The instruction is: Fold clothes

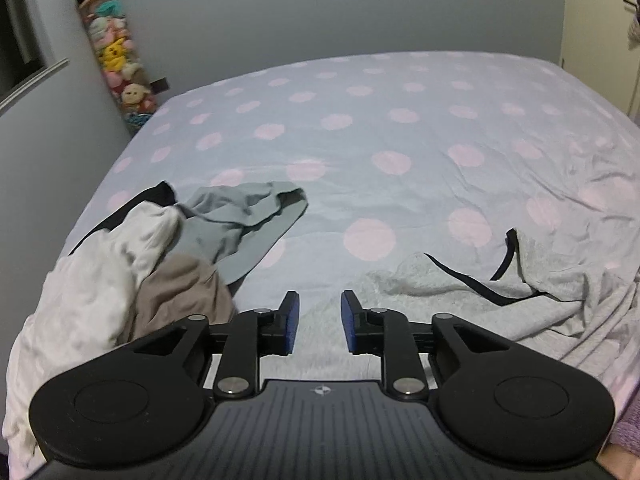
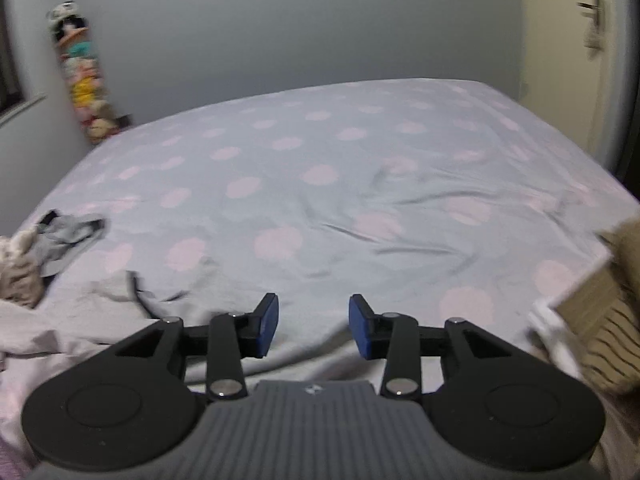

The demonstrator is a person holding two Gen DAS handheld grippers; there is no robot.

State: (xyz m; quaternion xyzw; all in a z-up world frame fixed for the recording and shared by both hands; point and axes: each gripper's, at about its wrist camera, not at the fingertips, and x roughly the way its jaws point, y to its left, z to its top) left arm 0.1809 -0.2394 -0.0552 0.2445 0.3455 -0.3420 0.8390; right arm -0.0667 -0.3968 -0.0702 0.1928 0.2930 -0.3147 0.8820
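The grey garment [image 1: 460, 292] lies along the bed's [image 1: 360, 128] near edge, probably nearest the left claw [image 1: 319, 322]; the right claw [image 2: 313, 326] too gapes empty.

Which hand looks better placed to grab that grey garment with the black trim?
Probably the left. The left gripper hangs open right over the grey garment; the right gripper, also open, faces mostly bare bedsheet.

Black left gripper [image 1: 319, 322] and right gripper [image 2: 313, 326], blue pads, silver screws.
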